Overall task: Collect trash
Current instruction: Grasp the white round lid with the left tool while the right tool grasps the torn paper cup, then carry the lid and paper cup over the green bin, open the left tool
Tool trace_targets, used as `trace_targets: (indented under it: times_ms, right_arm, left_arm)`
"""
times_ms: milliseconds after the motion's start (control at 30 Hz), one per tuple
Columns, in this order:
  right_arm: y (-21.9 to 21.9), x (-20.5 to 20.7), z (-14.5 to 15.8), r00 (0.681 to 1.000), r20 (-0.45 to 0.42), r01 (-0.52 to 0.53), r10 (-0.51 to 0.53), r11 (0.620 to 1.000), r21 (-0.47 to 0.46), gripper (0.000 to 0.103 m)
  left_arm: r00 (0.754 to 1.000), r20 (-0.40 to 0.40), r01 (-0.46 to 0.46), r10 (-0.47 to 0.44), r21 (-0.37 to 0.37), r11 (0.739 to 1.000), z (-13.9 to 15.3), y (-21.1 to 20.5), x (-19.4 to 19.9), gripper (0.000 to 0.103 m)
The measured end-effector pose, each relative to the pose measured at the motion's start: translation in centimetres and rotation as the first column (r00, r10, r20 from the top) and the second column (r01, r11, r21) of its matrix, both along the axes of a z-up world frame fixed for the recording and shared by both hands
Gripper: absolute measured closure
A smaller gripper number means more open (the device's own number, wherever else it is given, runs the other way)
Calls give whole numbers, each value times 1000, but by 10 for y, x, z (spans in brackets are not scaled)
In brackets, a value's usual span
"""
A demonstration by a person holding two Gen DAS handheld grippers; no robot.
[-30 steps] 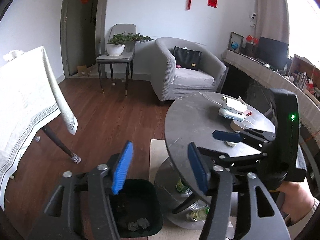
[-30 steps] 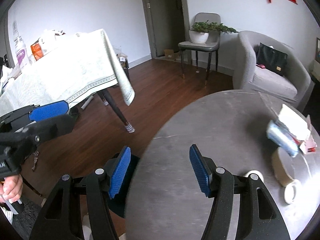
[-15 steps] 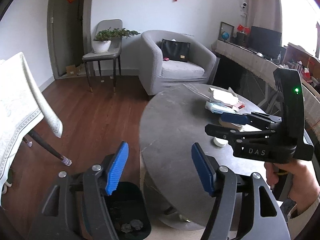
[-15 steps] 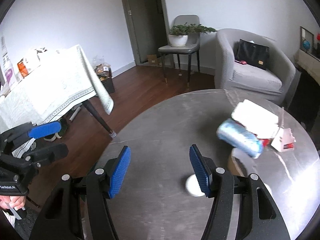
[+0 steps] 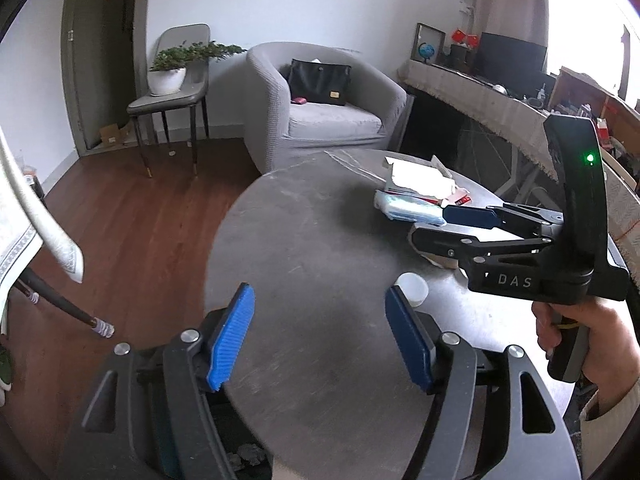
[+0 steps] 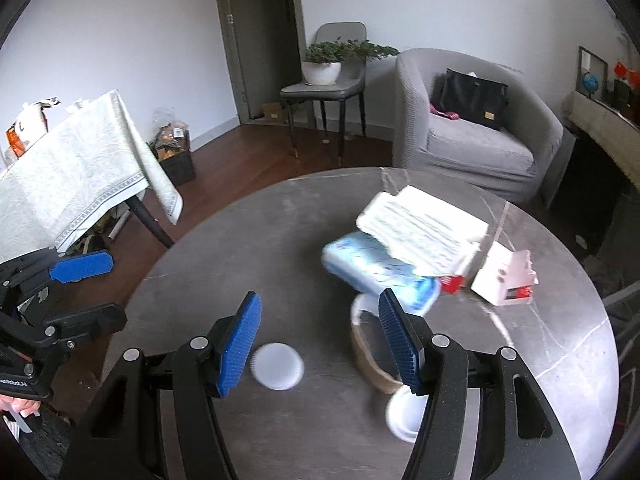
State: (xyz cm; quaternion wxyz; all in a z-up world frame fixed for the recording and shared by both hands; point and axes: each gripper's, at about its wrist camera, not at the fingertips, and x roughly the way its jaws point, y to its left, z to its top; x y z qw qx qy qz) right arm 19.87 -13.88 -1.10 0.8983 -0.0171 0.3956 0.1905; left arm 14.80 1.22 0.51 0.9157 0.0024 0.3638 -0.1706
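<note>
Left hand-held gripper (image 5: 320,336) jaws just opening, empty, over round bench (image 5: 304,240); white cap (image 5: 412,289) touching right pad; right hand-held gripper (image 5: 440,226) beyond, right.

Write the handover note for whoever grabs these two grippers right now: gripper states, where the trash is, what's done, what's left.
Left gripper: empty, jaws have just been opening, over the near edge of the round table.
Right gripper: open, empty, above the white lid.
Trash on the table: white lid, tape roll, a small white cup, blue tissue pack, white paper stack, torn carton.
Bin on the floor by the table holds a few crumpled bits.
Left: everything on the table; nothing is gripped yet.
</note>
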Motion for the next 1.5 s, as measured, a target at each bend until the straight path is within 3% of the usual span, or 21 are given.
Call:
trace_targets:
  times_ms: [500, 667, 733, 933, 1267, 1400, 1500]
  right_arm:
    - [-22, 3, -22, 996, -88, -11, 6, 998, -58, 53]
    - [-22, 6, -29, 995, -98, -10, 5, 998, -57, 57]
    - [-22, 8, -28, 995, -96, -14, 9, 999, -52, 63]
    - [-25, 9, -23, 997, -80, -16, 16, 1000, -7, 70]
    - [-40, 14, -21, 988, -145, -23, 42, 991, 132, 72]
    - [-40, 16, -22, 985, -165, -18, 43, 988, 151, 72]
    - [-38, 16, -21, 984, -171, -19, 45, 988, 150, 72]
  left_arm:
    - [993, -46, 106, -105, 13, 994, -21, -44, 12, 32]
    - [985, -72, 159, -154, 70, 985, -35, -66, 12, 44]
    - [983, -68, 179, -173, 82, 981, -38, -72, 11, 44]
    - [979, -83, 191, -185, 75, 979, -46, -82, 16, 48]
    - [982, -89, 172, -164, 91, 981, -50, -90, 27, 59]
    - [984, -84, 162, -154, 87, 983, -49, -92, 28, 70]
    - [986, -82, 153, -146, 83, 985, -48, -90, 28, 71]
